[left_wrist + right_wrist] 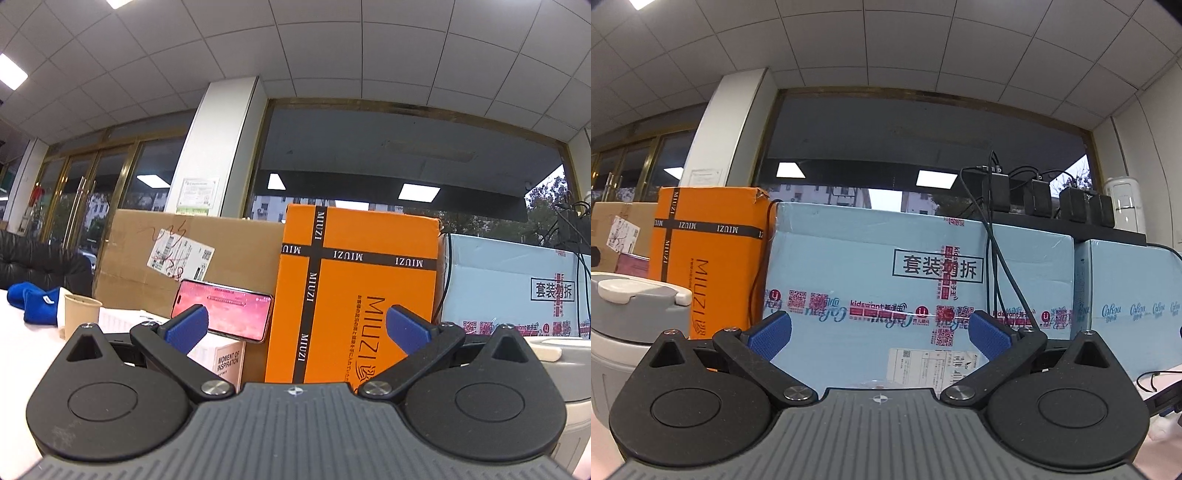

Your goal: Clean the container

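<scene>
A grey container with a white lid and flip tab (631,306) stands at the left edge of the right wrist view; its pale rim (550,350) shows at the right edge of the left wrist view. My left gripper (295,325) is open, blue pads wide apart, nothing between them, facing the orange box. My right gripper (879,332) is open too, empty, pointing at the light blue carton. The container sits between the two grippers, touching neither. A blue cloth (33,302) lies far left on the white table.
Boxes line the back: a brown carton (147,258), an orange MIUZI box (354,291), light blue cartons (905,280). A phone (225,314) with a pink screen leans on a small white box (221,360). A paper cup (79,314) stands at left. Black chargers with cables (1034,199) sit on top.
</scene>
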Demonstrator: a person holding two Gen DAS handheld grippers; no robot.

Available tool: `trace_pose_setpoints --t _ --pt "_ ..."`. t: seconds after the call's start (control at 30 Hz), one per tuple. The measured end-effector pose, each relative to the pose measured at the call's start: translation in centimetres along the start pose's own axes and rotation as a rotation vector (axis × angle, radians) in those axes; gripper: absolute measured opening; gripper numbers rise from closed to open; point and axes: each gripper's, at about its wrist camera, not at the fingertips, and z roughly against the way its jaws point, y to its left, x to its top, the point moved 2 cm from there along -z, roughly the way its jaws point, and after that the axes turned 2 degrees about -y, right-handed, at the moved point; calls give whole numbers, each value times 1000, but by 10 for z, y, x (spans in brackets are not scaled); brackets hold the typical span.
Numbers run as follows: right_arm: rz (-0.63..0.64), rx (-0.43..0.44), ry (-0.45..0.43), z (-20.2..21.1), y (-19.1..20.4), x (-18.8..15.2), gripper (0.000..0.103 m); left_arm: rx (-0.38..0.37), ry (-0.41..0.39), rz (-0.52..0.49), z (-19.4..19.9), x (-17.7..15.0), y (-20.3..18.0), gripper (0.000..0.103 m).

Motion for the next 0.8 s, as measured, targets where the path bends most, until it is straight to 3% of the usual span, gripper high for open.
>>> trace_pose_setpoints --t 0.37,0.8 --pt "-94 -70 0 7 -17 0 103 -50 -20 -22 4 2 -7 103" --pt "-45 -77 11 6 -9 -2 103 -79 -36 -47 5 3 -13 103"
